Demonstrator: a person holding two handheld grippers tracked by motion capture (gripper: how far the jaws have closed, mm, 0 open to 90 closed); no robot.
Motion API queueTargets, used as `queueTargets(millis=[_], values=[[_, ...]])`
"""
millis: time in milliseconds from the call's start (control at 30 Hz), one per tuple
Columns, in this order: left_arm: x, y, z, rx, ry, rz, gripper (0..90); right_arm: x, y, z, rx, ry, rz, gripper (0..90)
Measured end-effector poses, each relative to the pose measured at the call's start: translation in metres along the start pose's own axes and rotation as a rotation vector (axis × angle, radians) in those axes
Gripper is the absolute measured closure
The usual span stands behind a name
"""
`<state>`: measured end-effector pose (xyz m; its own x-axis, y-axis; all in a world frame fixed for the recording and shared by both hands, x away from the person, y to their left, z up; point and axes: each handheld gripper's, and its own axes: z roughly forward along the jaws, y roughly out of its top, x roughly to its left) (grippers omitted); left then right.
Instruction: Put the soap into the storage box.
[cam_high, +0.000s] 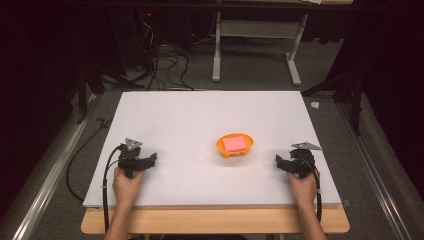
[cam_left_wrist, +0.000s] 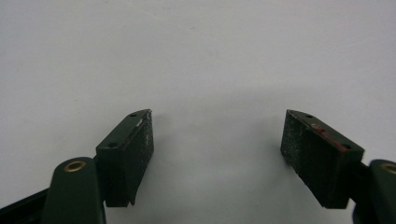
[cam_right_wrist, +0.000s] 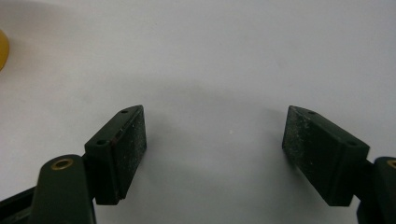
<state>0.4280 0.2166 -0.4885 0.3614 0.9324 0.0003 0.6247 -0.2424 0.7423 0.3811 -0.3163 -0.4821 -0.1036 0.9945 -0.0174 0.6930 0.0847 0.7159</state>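
Note:
An orange bowl (cam_high: 234, 145) sits right of the white board's middle, and a pink block (cam_high: 235, 143) lies inside it. My left gripper (cam_high: 153, 158) rests on the board at the near left, jaws pointing right toward the bowl, well short of it. In the left gripper view the left gripper (cam_left_wrist: 217, 140) is open over bare white surface. My right gripper (cam_high: 278, 160) rests at the near right, jaws pointing left, a short way from the bowl. Its own view shows the right gripper (cam_right_wrist: 215, 137) open and empty, with the bowl's yellow-orange edge (cam_right_wrist: 3, 49) at the far left.
The white board (cam_high: 200, 115) lies on a wooden table (cam_high: 215, 220), whose front strip shows below the board. Beyond the far edge are a white table frame (cam_high: 255, 45), cables (cam_high: 165, 60) on the grey floor and dark stands at both sides.

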Motion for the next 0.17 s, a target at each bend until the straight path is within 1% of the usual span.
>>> queueTargets(millis=[167], values=[[0.0000,0.0000,0.0000,0.000,0.000,0.000,25.9,-0.0002,-0.0001,0.0000,-0.001,0.002,-0.001,22.2]])
